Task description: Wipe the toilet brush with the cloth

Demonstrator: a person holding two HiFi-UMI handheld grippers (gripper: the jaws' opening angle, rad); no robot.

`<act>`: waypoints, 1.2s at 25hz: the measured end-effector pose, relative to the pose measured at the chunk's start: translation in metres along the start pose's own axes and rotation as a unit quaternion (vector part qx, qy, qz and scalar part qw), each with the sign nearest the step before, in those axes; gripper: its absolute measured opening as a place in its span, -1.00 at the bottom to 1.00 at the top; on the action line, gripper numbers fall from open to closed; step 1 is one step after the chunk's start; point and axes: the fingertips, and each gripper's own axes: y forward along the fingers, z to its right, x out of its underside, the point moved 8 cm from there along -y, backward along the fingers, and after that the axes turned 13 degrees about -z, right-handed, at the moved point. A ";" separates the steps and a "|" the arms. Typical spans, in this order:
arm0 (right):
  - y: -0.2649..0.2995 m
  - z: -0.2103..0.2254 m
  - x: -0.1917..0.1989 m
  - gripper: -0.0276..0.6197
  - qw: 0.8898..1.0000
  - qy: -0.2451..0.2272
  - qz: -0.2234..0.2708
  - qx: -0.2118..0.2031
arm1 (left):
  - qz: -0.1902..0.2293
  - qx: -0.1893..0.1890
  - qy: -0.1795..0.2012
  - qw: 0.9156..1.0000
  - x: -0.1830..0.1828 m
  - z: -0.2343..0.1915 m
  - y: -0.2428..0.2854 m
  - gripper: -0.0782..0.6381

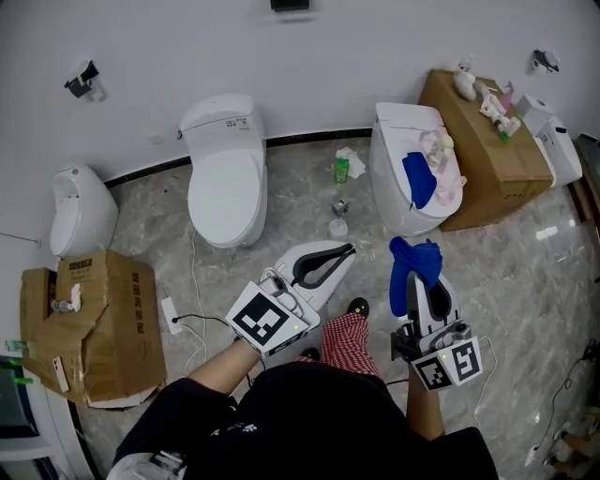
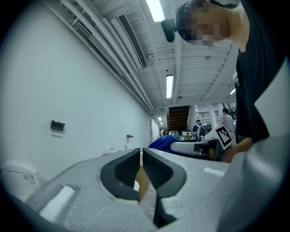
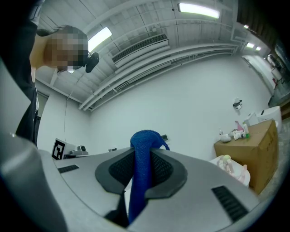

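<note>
While the left gripper (image 1: 347, 253) points over the grey floor (image 1: 525, 281) toward a white toilet (image 1: 225, 173), its jaws are pressed together with nothing between them. Just to its right, the right gripper (image 1: 419, 279) is clamped on a blue cloth (image 1: 413, 258). The cloth stands pinched between the pads, its bunched end sticking out beyond the jaw tips. A second toilet (image 1: 394, 164) lies ahead of it.

Bright, even light from ceiling strip lights (image 3: 198, 7); soft shadows. Glare patches on glossy floor (image 1: 547, 232). Gripper views fisheye, dark corners. Up close, left gripper (image 2: 141, 154) body soft.
</note>
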 end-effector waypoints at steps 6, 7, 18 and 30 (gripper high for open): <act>0.029 0.042 -0.009 -0.71 1.000 0.001 -0.005 -0.016 | -0.002 -0.008 0.004 1.000 -0.006 -0.024 0.039 -0.77; 0.034 0.050 -0.011 -0.71 1.000 0.001 -0.008 -0.017 | 0.000 -0.011 0.005 1.000 -0.007 -0.028 0.046 -0.77; 0.089 0.142 -0.023 -0.71 0.999 0.004 -0.024 -0.035 | -0.006 -0.030 -0.009 0.999 -0.006 -0.078 0.130 -0.69; 0.136 0.201 -0.032 -0.71 0.997 0.011 -0.038 -0.072 | 0.016 -0.036 -0.011 0.999 -0.001 -0.126 0.175 -0.58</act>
